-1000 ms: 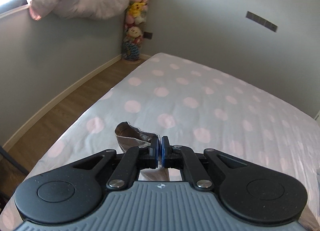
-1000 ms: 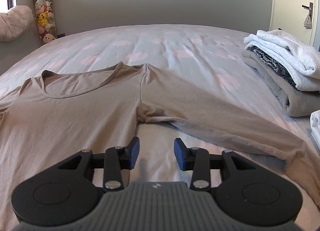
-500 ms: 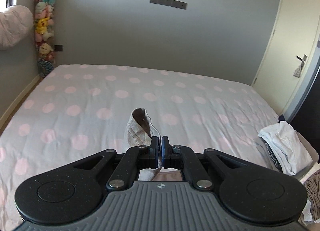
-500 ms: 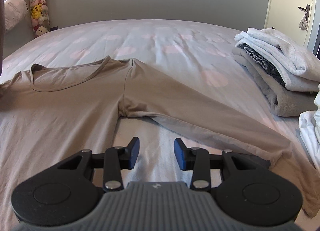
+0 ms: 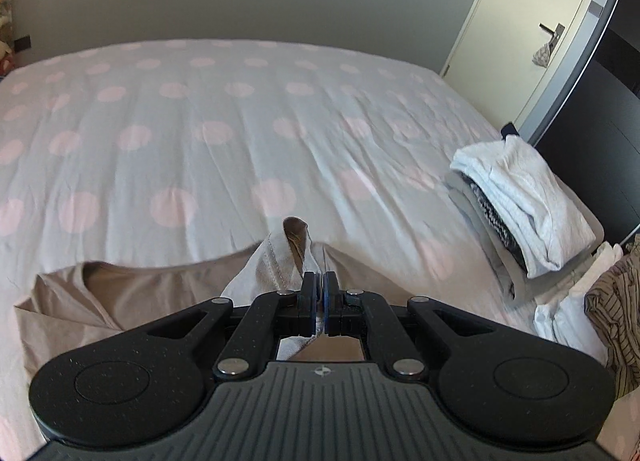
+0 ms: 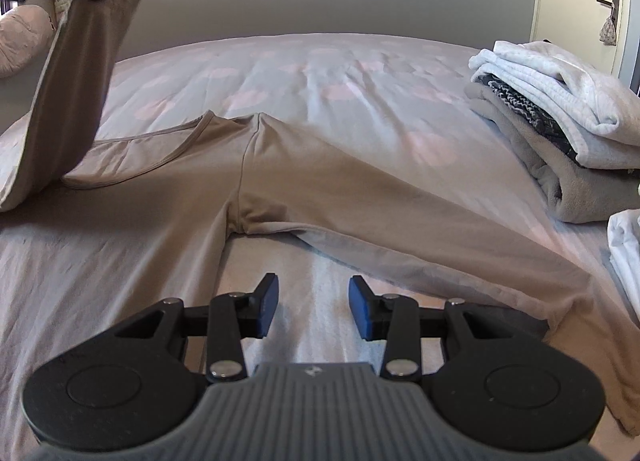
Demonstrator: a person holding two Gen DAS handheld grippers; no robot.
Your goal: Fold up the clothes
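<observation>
Left claw (image 5: pixel 319 303), clamped on the cuff (image 5: pixel 294 257) of a tan long-sleeved shirt (image 6: pixel 168 197), has swung it rightward above the body spread on the polka-dot bed (image 5: pixel 200 109); right claw (image 6: pixel 313 311) hovers wide, empty. Folded stack (image 6: pixel 560 101) crowds the right edge; open bed lies beyond.

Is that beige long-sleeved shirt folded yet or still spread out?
Mostly spread: the shirt lies flat on the bed, one sleeve stretched out; the left gripper holds the other sleeve lifted.
</observation>
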